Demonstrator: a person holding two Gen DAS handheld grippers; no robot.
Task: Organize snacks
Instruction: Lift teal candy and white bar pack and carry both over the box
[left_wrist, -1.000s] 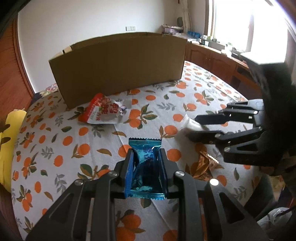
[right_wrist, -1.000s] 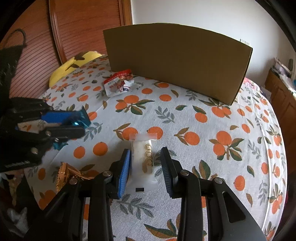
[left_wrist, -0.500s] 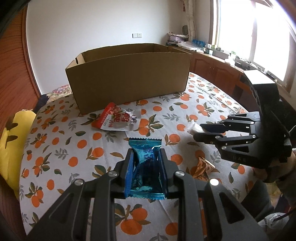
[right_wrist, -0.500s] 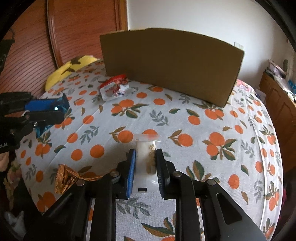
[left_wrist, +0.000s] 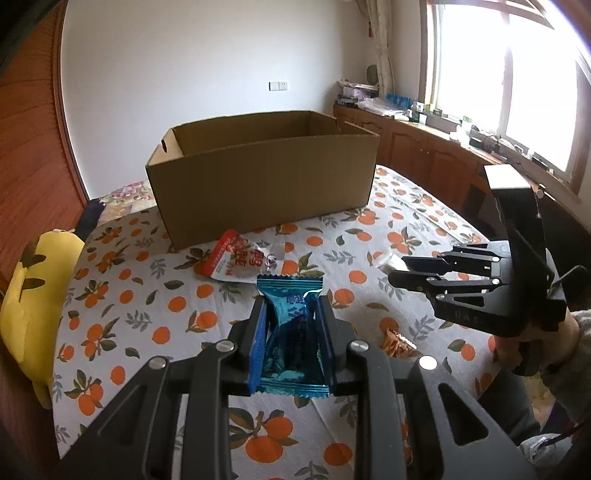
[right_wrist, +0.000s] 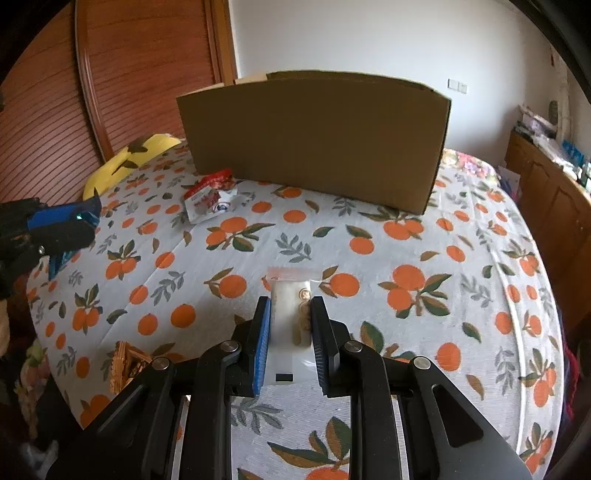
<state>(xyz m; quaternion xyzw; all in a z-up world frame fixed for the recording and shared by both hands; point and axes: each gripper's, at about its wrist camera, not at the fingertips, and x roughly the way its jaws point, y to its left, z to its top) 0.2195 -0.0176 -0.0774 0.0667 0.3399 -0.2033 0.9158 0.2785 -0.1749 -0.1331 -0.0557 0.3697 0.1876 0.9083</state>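
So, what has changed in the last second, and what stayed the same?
Both grippers rose toward the cardboard box, whose open top now shows. The right gripper closed its fingers on the white snack packet. The left gripper still holds the blue snack packet. The red-and-white pouch and the gold wrapper lie unmoved on the tablecloth.

Blown-out window (left_wrist: 535, 85) glare, fisheye warping

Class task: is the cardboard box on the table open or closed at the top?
Open. In the left wrist view the cardboard box has no lid or flaps across its top, and its inner walls show. Its contents cannot be told.
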